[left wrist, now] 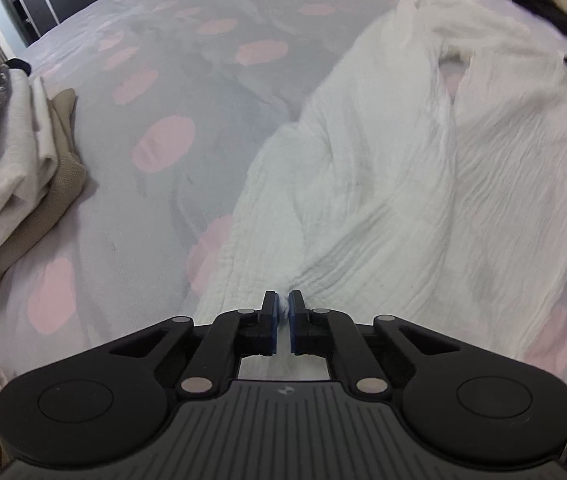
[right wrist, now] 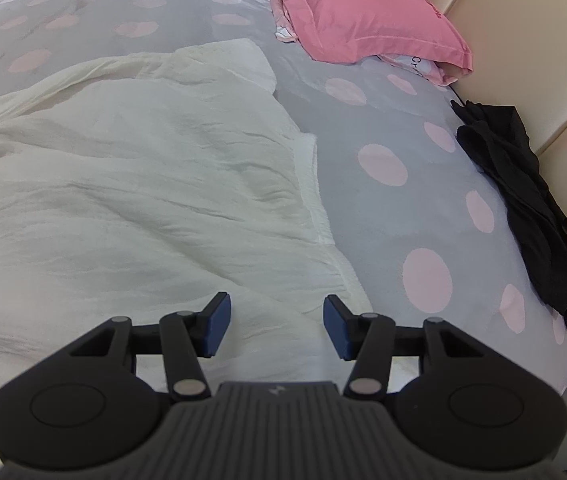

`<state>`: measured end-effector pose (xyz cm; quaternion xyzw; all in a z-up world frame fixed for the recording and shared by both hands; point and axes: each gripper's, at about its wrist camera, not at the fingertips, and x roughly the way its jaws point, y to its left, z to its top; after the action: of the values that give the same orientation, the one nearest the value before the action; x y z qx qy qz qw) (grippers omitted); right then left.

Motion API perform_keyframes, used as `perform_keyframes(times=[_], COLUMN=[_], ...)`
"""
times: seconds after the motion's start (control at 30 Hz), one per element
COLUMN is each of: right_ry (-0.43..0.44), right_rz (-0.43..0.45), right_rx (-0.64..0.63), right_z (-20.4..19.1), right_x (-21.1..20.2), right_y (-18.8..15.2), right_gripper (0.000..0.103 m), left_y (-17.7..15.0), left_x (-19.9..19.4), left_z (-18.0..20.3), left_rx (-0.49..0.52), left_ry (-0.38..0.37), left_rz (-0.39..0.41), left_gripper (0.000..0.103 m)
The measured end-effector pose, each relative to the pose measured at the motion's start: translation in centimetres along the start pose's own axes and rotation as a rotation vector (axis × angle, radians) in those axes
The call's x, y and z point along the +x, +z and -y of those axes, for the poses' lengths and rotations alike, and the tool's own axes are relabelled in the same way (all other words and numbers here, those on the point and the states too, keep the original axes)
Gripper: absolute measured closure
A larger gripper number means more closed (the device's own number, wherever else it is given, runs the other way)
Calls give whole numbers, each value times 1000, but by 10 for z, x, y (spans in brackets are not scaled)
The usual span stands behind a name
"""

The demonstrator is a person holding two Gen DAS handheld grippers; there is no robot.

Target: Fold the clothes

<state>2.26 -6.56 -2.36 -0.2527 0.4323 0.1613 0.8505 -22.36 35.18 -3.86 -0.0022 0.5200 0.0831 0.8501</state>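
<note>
**Left gripper pinching white garment edge on the bed**

Left gripper (left wrist: 282, 307) tilted down at the bed, blue pads (left wrist: 270, 318) drawn nearly together with a small tuft of white fabric caught between them. Fabric belongs to the white garment (left wrist: 403, 168), a crinkled, gauzy piece spread over the grey bedcover with pink dots (left wrist: 171, 140). Folds in the cloth fan out from the pinched spot toward the far side of the bed. Left-wrist picture is somewhat blurred toward its upper edge.

Right gripper (right wrist: 274, 326) held over the near right part of the same garment (right wrist: 131, 184), jaws spread apart, nothing between the pads. Whether the fingertips touch the cloth cannot be told.

Left of the garment, at the bed's edge: a stack of folded clothes (left wrist: 15, 184), pale pieces over a tan one, with a dark patterned item on top. Right side: a black garment (right wrist: 531, 200) crumpled against the cream headboard (right wrist: 523, 40). Pink pillow (right wrist: 359, 12) lies at the head of the bed, well apart from the white garment.
</note>
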Motion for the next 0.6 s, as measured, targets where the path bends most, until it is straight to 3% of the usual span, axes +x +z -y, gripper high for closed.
perform_keyframes(times=[0.27,0.4,0.5,0.6], right_ry=[0,53,119,171], right_rz=[-14,7,33,77], right_rx=[19,62,125,197], right_z=[1,5,13,23], right_x=[3,3,7,16], right_y=[-3,3,19,43], right_gripper=[48,48,48,48], left_y=[23,27,25,24], left_x=[-74,-82,-74,-67], left_z=[-63,-86,-99,-106], left_rx=[-256,-344,-403,-432], left_ry=[50,156,253,302], left_rz=[221,253,246,253], left_gripper=[101,101,101,101])
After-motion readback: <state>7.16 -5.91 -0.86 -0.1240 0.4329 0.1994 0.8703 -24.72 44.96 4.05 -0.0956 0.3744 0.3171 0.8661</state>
